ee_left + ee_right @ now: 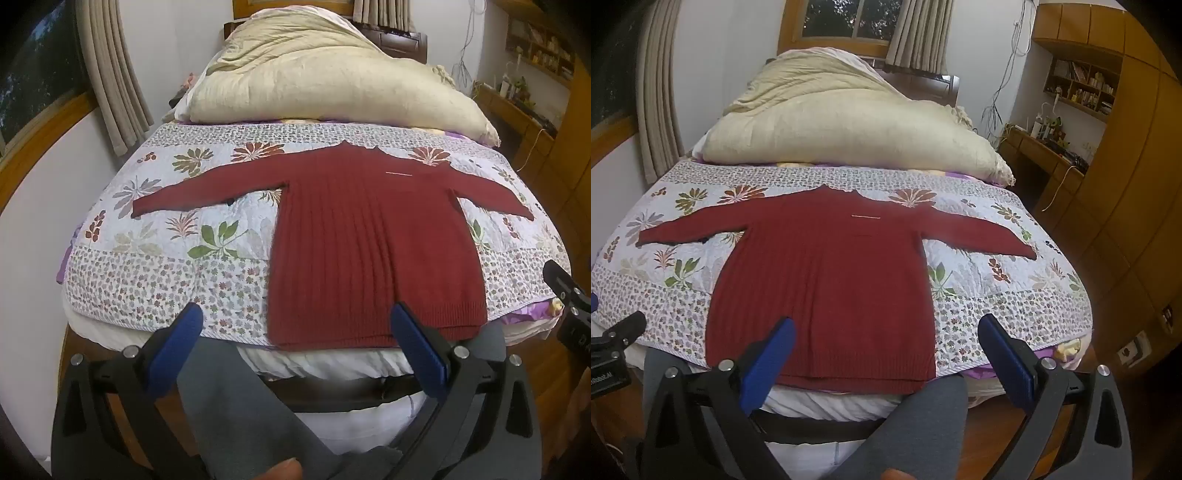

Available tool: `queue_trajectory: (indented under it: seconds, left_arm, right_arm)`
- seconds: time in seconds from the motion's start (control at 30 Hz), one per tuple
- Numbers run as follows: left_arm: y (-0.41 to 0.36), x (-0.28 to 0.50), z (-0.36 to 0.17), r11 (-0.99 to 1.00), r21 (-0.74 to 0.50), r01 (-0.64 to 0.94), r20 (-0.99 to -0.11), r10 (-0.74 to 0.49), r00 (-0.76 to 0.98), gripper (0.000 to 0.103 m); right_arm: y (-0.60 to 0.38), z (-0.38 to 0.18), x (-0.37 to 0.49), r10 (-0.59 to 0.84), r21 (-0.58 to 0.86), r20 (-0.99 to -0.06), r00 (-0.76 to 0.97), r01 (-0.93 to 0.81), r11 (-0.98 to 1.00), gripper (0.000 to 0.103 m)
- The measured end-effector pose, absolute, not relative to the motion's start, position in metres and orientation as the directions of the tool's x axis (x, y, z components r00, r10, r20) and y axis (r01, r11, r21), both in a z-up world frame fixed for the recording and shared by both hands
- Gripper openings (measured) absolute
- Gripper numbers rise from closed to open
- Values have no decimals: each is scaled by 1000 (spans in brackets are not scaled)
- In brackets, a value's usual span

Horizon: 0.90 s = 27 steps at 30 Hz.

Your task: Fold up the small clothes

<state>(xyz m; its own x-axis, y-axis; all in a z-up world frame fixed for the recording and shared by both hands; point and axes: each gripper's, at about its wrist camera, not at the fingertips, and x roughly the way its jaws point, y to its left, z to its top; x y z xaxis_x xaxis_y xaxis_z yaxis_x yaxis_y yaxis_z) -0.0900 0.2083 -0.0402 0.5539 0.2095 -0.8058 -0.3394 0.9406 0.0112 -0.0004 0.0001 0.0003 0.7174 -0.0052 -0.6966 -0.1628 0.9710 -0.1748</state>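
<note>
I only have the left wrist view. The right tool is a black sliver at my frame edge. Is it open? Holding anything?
Observer: The right tool is open, its blue pads wide apart with nothing between them.
Operator: What is it lined up on?
Observer: The red sweater. The right corner of its hem shows between the fingers and looks untouched.
Operator: Anything on that side I can't see?
Observer: A white socket plate sits low on the wooden panelling to the right of the bed.
</note>
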Motion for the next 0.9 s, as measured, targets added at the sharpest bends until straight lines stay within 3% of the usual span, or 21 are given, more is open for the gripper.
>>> queue_trajectory:
  seconds: [0.9]
  left_arm:
    - [210,-88,-41,936,16,-350,-812,217,541,100]
  right_arm:
    - [0,-7,1,8,-154,-704,710,-164,974,99]
